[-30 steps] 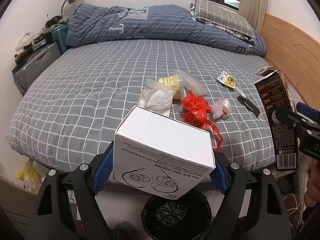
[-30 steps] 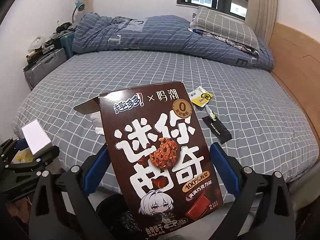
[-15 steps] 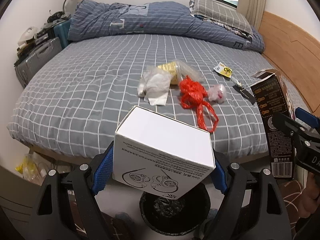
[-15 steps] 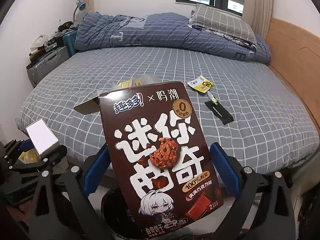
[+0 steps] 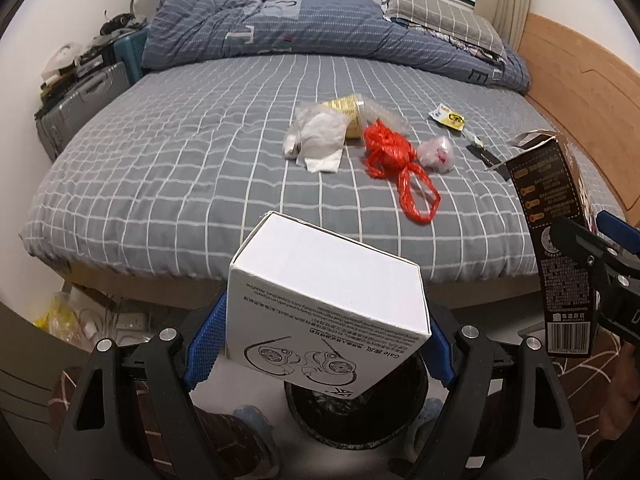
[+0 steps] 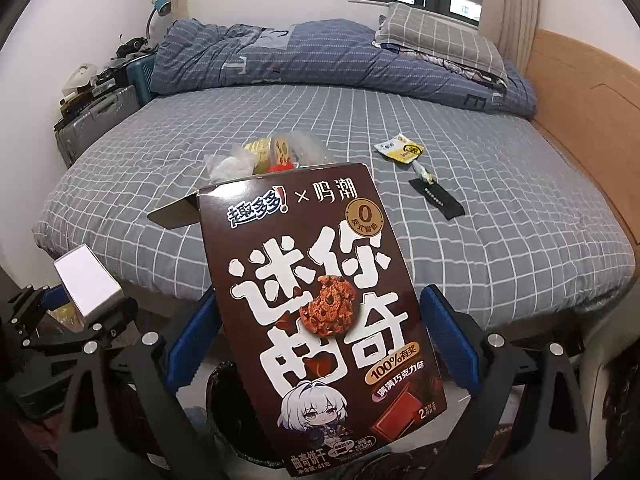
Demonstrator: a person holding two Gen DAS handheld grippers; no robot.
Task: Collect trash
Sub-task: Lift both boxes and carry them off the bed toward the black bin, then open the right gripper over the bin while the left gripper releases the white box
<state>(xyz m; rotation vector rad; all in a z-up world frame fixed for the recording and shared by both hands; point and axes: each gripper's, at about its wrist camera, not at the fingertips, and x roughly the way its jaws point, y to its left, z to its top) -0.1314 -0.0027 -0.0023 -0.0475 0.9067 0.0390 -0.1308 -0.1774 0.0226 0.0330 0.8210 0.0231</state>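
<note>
My left gripper (image 5: 318, 344) is shut on a white cardboard box (image 5: 324, 300) and holds it above a black trash bin (image 5: 356, 412) on the floor. My right gripper (image 6: 320, 344) is shut on a brown cookie box (image 6: 320, 304), also over the bin (image 6: 228, 412); that box shows in the left wrist view (image 5: 556, 248). On the grey checked bed (image 5: 180, 168) lie a red plastic bag (image 5: 394, 160), white tissue (image 5: 320, 144), a yellow cup in clear plastic (image 5: 352, 114), a small pink-white bag (image 5: 438, 154), a yellow sachet (image 6: 402, 149) and a black wrapper (image 6: 438, 200).
A folded blue duvet (image 5: 304, 36) and a checked pillow (image 5: 440, 20) lie at the bed's head. A grey suitcase (image 5: 76, 108) with clutter stands left of the bed. A wooden panel (image 5: 580, 80) runs along the right. Yellow bags (image 5: 60, 320) lie under the bed's edge.
Both grippers have drawn back from the bed and down with their boxes. The bed's edge and the trash bin below show more.
</note>
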